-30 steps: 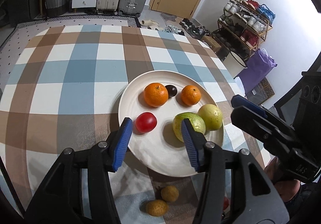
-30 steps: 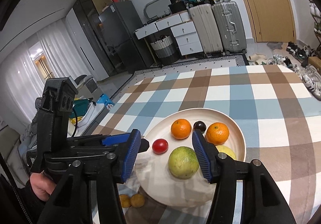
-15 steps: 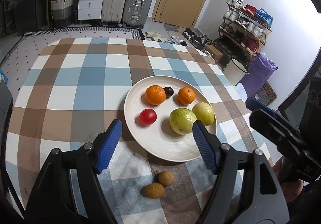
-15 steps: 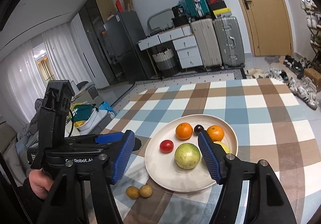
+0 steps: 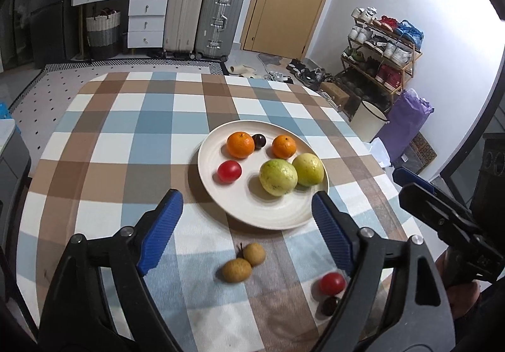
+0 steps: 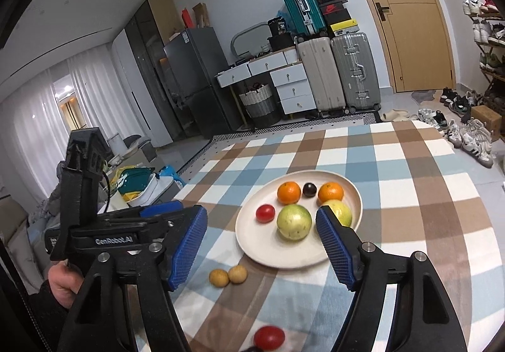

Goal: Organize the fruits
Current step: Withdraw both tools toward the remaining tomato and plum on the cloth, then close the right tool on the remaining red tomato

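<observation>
A white plate [image 5: 262,213] on the checked cloth holds two oranges [image 5: 240,144], a dark plum [image 5: 259,140], a red tomato [image 5: 229,171] and two green guavas [image 5: 278,177]. In front of the plate, on the cloth, lie two brown longans [image 5: 236,270], a second tomato [image 5: 331,283] and a dark fruit [image 5: 330,305]. My left gripper [image 5: 245,197] hovers short of the plate's near rim, jaws opening with nothing between them. My right gripper [image 6: 261,214] hangs above the near cloth and faces the plate [image 6: 284,257], jaws also opening and empty.
The checked tablecloth [image 5: 126,137] covers a rounded table that drops off at the right [image 5: 388,194]. Suitcases [image 5: 217,24], drawers, a door and a shoe rack [image 5: 382,46] stand beyond it. A person's hand [image 6: 63,282] grips the left tool.
Both grippers have pulled back from the plate and risen a little, and their jaws have spread wider. The loose tomato and dark fruit on the cloth have come into view.
</observation>
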Action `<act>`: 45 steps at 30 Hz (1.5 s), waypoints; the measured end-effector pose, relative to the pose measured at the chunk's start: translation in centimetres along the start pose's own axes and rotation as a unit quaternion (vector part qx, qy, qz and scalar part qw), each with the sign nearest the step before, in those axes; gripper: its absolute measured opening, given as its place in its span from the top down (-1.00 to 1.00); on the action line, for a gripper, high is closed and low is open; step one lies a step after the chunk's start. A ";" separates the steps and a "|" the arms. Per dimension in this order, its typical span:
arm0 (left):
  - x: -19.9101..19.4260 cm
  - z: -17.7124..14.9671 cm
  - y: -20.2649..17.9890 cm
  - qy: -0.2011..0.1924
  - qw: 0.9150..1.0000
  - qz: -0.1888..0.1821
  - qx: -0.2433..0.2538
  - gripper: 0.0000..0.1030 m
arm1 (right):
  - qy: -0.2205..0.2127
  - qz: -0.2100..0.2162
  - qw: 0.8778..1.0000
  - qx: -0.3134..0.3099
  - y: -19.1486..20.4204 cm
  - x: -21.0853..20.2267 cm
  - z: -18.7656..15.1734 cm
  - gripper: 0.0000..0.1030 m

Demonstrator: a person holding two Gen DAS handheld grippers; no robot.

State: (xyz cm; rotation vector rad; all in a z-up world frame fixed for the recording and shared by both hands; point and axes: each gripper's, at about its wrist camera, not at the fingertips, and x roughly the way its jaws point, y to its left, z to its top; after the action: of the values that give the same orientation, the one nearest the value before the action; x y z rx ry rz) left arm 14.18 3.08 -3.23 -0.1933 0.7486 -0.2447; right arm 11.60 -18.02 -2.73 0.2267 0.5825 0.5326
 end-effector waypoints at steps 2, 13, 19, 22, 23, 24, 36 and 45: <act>-0.8 -0.8 -0.1 -0.003 1.000 0.004 -0.002 -0.68 | 0.003 -0.002 1.000 -0.002 0.1 -0.5 -0.5 -0.42; -3.0 -5.5 -0.1 0.005 1.000 0.017 -0.018 -0.97 | 0.023 -0.022 0.999 -0.012 1.2 -2.1 -4.2 -0.50; -2.3 -8.5 0.2 0.029 0.999 0.021 -0.028 -0.97 | 0.042 -0.034 0.998 -0.014 1.4 -2.0 -6.7 -0.60; -1.8 -9.6 0.6 0.039 0.998 0.027 -0.038 -0.97 | 0.054 -0.033 0.998 -0.009 1.2 -1.8 -7.8 -0.60; -1.7 -9.9 0.9 0.041 0.998 0.027 -0.042 -0.97 | 0.057 -0.034 0.998 -0.007 1.2 -1.7 -8.1 -0.60; -1.5 -10.2 1.1 0.043 0.998 0.028 -0.046 -0.97 | 0.059 -0.036 0.998 -0.006 1.2 -1.7 -8.4 -0.60; -0.8 -11.8 1.7 0.053 0.997 0.026 -0.056 -0.97 | 0.095 -0.035 0.995 0.012 0.2 -0.1 -10.0 -0.60; -0.5 -12.2 1.7 0.059 0.996 0.021 -0.057 -0.97 | 0.117 -0.037 0.992 0.019 0.0 0.9 -10.2 -0.60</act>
State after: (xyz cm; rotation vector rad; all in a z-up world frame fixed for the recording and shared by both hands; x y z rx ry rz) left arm 5.65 3.76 -12.12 -0.2717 0.8840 -0.1740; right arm 6.32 -17.00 -11.45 0.1785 0.8257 0.4792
